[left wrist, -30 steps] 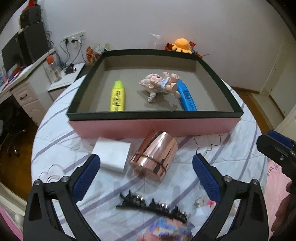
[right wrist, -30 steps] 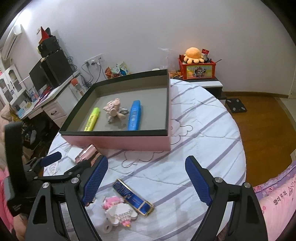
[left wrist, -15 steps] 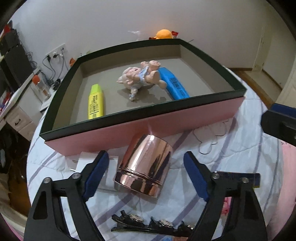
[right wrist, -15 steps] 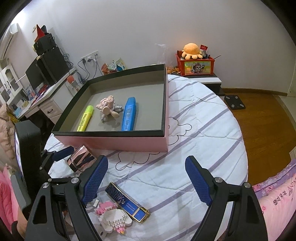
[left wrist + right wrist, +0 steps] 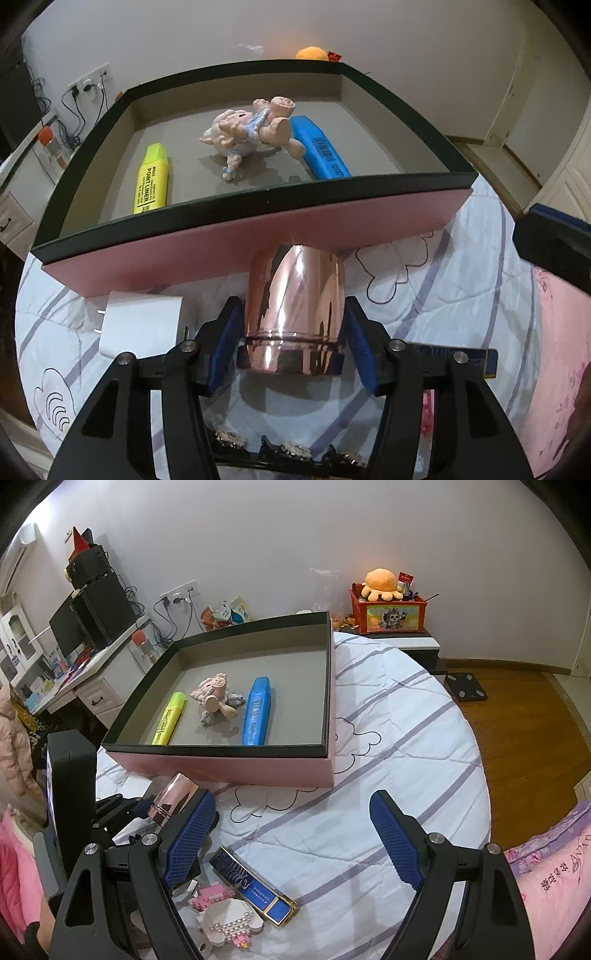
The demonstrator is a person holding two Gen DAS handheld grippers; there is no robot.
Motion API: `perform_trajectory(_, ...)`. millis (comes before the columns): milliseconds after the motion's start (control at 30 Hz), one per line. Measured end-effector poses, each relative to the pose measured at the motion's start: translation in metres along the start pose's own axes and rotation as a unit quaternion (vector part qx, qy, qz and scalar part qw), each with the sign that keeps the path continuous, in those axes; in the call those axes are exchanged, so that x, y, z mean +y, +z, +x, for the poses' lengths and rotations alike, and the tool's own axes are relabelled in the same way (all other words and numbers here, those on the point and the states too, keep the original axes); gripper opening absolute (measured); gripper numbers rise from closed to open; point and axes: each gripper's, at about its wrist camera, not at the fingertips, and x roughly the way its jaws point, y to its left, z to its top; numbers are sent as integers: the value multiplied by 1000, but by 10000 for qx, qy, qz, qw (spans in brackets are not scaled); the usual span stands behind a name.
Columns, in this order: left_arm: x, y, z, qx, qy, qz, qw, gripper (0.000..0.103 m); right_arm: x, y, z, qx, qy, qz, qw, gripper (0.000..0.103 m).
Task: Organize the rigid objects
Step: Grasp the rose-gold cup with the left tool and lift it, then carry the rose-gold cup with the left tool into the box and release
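A: What takes up most of the bed [image 5: 388,738]?

B: A wide pink box [image 5: 258,240] with a dark rim, sitting on the white, purple-striped cover. Inside it lie a yellow highlighter [image 5: 152,180], a pink pig figure [image 5: 251,129] on its side, and a blue marker [image 5: 322,152], the pig between the two pens.

A: And the hands?

B: The left gripper [image 5: 291,347] tilts steeply downward toward the cover, just in front of the box's near wall. Its jaws have just been closing, and the rose-gold cup [image 5: 295,310] lies on its side between them. The blue pads [image 5: 225,343] sit right against the cup's flanks, apparently touching, near the ringed end.

A: The right one?

B: The right gripper [image 5: 291,834] hangs over the cover, also angled down, jaws spread wide with nothing between them. From its camera the left tool's black body [image 5: 70,775] shows at the left edge, with the cup at its tip.

A: Anything smaller around?

B: A white charger plug [image 5: 140,321] lies just left of the cup, beside the box wall. A dark blue case with gold ends [image 5: 255,886] lies near the right gripper's left finger, next to a pink and white brick toy [image 5: 225,919]. A black hair clip with studs [image 5: 291,452] lies under the left gripper.
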Motion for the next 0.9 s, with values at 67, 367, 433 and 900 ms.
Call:
perform_trajectory(67, -1, 0, 0, 0, -61, -1, 10000, 50, 1, 0, 1, 16, 10, -15, 10000, 87)
perform_trajectory(367, 7, -6, -7, -112, -191, -207, 9995, 47, 4, 0, 1, 16, -12, -19, 10000, 87)
perform_trajectory(433, 7, -11, -15, -195, -93, -234, 9995, 47, 4, 0, 1, 11, -16, -33, 10000, 87)
perform_trajectory(900, 30, 4, -74, -749, 255, -569, 9952, 47, 22, 11, 2, -88, 45, -184, 9998, 87)
